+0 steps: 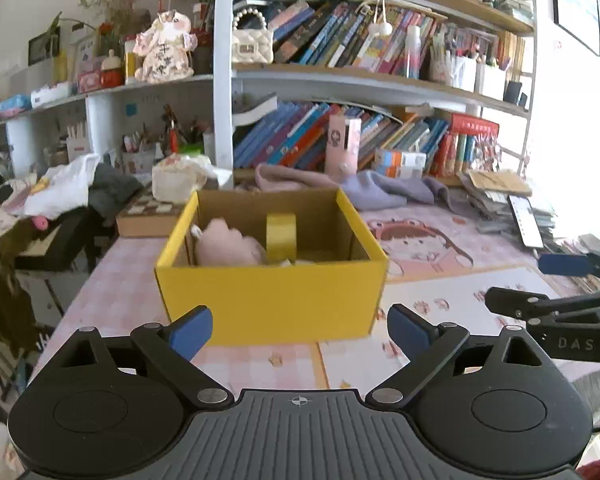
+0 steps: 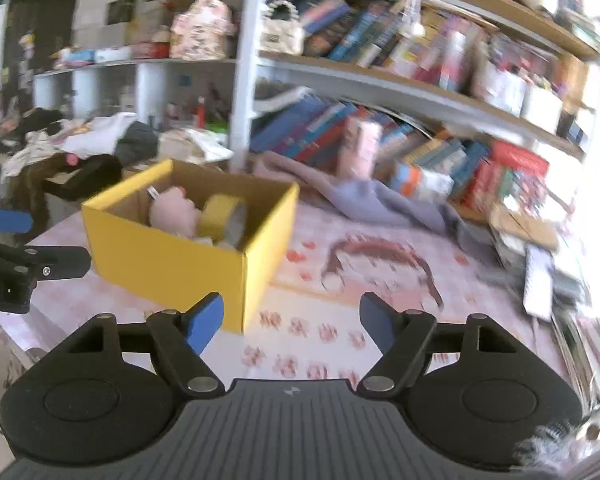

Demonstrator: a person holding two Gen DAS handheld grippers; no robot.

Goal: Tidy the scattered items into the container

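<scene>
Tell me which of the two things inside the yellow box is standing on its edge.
The yellow tape roll, upright on its rim toward the right of the yellow box. The pink plush toy beside it just slumps on the left.

Bright daylight glare from the right; fisheye-bent edges; right wrist view motion-blurred

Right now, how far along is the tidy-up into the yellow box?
Done: a pink plush toy and a yellow tape roll sit inside the yellow box. In hand: nothing; the left tool and right tool are both open and empty, short of the box. Left: no loose small items show on the mat by the box; only the lilac cloth behind it, possibly not part of the job.
</scene>
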